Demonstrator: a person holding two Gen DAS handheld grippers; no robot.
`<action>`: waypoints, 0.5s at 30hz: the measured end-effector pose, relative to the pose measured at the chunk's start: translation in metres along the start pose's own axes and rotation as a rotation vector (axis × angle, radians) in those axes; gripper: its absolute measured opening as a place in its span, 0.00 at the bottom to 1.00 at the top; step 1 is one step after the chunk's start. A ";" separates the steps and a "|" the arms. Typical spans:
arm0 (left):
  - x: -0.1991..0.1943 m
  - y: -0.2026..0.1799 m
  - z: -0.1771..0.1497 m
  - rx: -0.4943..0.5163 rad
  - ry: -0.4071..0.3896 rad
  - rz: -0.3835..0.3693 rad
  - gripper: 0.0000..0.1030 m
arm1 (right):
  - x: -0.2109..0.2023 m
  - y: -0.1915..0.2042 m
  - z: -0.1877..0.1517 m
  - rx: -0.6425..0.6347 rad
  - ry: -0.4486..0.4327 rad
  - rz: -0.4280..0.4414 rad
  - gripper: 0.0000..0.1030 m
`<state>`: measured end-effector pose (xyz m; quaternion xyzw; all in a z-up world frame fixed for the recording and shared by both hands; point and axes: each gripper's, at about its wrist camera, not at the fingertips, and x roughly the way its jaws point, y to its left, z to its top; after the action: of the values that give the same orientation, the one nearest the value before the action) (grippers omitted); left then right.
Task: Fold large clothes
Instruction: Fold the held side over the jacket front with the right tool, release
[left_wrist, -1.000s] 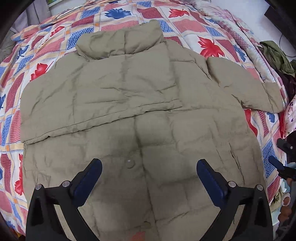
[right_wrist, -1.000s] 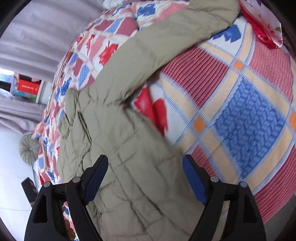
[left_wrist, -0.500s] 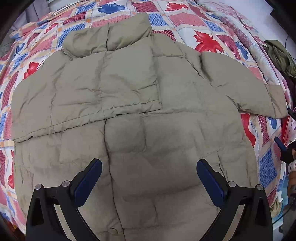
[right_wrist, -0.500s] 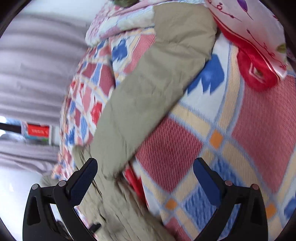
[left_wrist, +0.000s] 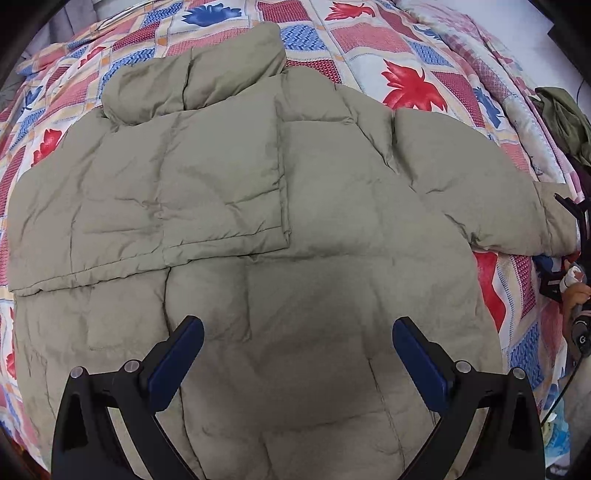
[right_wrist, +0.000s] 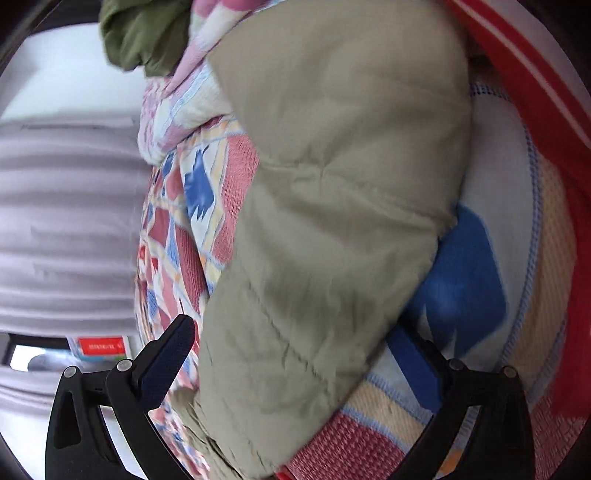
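Note:
A large khaki puffer jacket (left_wrist: 295, 221) lies flat on a patchwork quilt (left_wrist: 406, 55), collar at the far side. Its left sleeve is folded across the chest (left_wrist: 177, 199); its right sleeve (left_wrist: 480, 184) stretches out to the right. My left gripper (left_wrist: 297, 354) is open and empty above the jacket's lower body. My right gripper (right_wrist: 295, 354) is open, with the right sleeve's cuff end (right_wrist: 332, 221) lying between its fingers on the quilt (right_wrist: 461, 295). It also shows at the right edge of the left wrist view (left_wrist: 576, 243), by the cuff.
A dark green garment (left_wrist: 565, 122) lies on the bed's far right side and also shows in the right wrist view (right_wrist: 147, 33). A red and white cloth (right_wrist: 535, 92) lies beside the cuff. Grey curtains (right_wrist: 66, 221) hang behind the bed.
My right gripper has moved along the outstretched sleeve to its cuff, which now sits between the open fingers. My left gripper has shifted a little over the jacket's body, staying open.

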<state>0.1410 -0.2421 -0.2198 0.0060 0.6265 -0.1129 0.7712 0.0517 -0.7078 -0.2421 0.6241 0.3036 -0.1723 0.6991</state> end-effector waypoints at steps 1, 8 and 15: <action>0.001 -0.003 0.003 0.008 -0.004 0.005 0.99 | 0.002 -0.002 0.004 0.022 0.002 0.014 0.98; -0.001 -0.005 0.015 0.037 -0.030 0.011 0.99 | 0.018 -0.005 0.015 0.157 0.079 0.095 0.08; -0.010 0.031 0.021 -0.020 -0.049 0.008 0.99 | 0.008 0.082 -0.008 -0.112 0.110 0.202 0.07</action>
<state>0.1646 -0.2138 -0.2094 -0.0018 0.6086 -0.1039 0.7866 0.1071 -0.6860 -0.1844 0.6200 0.2862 -0.0491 0.7289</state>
